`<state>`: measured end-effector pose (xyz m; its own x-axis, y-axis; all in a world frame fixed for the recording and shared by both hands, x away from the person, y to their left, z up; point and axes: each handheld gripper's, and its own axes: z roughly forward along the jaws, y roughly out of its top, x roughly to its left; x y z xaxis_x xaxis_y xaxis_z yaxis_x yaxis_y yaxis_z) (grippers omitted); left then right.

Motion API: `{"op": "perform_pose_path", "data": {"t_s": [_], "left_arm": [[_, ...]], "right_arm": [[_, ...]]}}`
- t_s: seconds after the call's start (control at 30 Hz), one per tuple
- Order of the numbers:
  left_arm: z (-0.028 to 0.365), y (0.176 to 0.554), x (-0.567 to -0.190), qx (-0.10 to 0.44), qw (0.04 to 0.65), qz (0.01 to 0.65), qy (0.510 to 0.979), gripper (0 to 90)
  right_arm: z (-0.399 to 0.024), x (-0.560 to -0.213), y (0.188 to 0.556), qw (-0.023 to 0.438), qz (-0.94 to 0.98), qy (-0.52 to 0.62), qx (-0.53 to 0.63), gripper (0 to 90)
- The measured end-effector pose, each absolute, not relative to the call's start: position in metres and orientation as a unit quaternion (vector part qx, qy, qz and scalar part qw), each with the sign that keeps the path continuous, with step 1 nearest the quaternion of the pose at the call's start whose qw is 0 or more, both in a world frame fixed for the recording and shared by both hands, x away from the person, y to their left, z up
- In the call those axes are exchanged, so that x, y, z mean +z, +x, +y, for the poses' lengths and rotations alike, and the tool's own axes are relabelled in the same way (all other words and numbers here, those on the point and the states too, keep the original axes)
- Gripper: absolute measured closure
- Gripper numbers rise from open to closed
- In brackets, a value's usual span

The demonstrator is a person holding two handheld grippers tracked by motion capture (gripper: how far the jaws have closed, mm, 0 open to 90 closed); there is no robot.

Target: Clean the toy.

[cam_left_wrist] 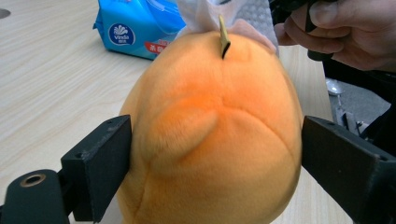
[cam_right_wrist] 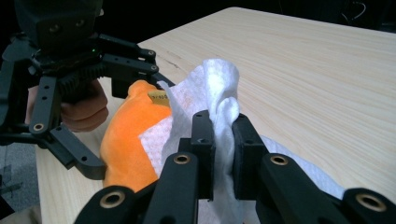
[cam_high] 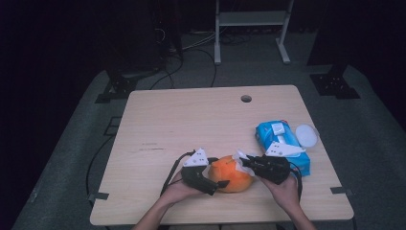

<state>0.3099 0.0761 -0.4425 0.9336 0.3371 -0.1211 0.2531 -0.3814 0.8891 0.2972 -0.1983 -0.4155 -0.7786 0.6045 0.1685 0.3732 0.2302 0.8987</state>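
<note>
An orange plush toy (cam_high: 232, 175) lies near the table's front edge, with a small brass-coloured tag (cam_left_wrist: 224, 39) on top. My left gripper (cam_high: 222, 178) reaches it from the left. In the left gripper view its two black jaws flank the plush toy (cam_left_wrist: 215, 135) at the widest part, and the fabric shows no dent under the pads. My right gripper (cam_high: 244, 162) comes in from the right, shut on a crumpled white tissue (cam_right_wrist: 210, 88). The tissue (cam_high: 238, 155) rests against the top of the plush toy (cam_right_wrist: 123, 149).
A blue pack of wet wipes (cam_high: 282, 143) lies at the right of the table (cam_high: 191, 120), with a round white lid (cam_high: 306, 135) beside it. A cable hole (cam_high: 246, 98) sits near the far edge. Dark floor and a metal stand lie beyond.
</note>
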Motion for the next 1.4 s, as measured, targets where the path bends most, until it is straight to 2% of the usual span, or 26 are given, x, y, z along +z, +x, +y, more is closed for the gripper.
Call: {"op": "perform_pose_path", "data": {"t_s": [0.07, 0.23, 0.43, 0.5, 0.57, 0.67, 0.8, 0.97, 1.1, 1.4], "left_arm": [[0.076, 0.309, -0.442, 0.046, 0.525, 0.176, 0.832, 13.5], [0.079, 0.302, -0.434, 0.081, 0.523, 0.165, 0.833, 34.7], [0.073, 0.295, -0.426, 0.101, 0.516, 0.154, 0.837, 38.0], [0.075, 0.293, -0.422, 0.101, 0.517, 0.154, 0.836, 38.4], [0.078, 0.293, -0.420, 0.097, 0.522, 0.155, 0.833, 38.7], [0.078, 0.295, -0.423, 0.090, 0.519, 0.155, 0.836, 36.3], [0.076, 0.301, -0.428, 0.073, 0.528, 0.162, 0.830, 19.7], [0.076, 0.306, -0.436, 0.060, 0.531, 0.171, 0.827, 9.3], [0.078, 0.309, -0.438, 0.044, 0.534, 0.172, 0.826, 9.1], [0.088, 0.315, -0.439, 0.006, 0.542, 0.168, 0.823, 14.6]], "right_arm": [[-0.200, -0.417, 0.298, 0.104, 0.774, 0.321, 0.535, 80.7], [-0.196, -0.408, 0.291, 0.120, 0.769, 0.315, 0.543, 80.8], [-0.181, -0.397, 0.280, 0.115, 0.768, 0.276, 0.567, 80.8], [-0.174, -0.395, 0.275, 0.132, 0.773, 0.260, 0.563, 80.7], [-0.176, -0.395, 0.276, 0.128, 0.773, 0.263, 0.563, 80.8], [-0.180, -0.402, 0.284, 0.114, 0.779, 0.278, 0.550, 80.9], [-0.185, -0.411, 0.291, 0.107, 0.785, 0.293, 0.536, 80.9], [-0.190, -0.414, 0.295, 0.103, 0.784, 0.305, 0.531, 80.9], [-0.193, -0.416, 0.296, 0.107, 0.785, 0.309, 0.526, 80.9], [-0.197, -0.419, 0.298, 0.102, 0.785, 0.315, 0.523, 80.8]]}}
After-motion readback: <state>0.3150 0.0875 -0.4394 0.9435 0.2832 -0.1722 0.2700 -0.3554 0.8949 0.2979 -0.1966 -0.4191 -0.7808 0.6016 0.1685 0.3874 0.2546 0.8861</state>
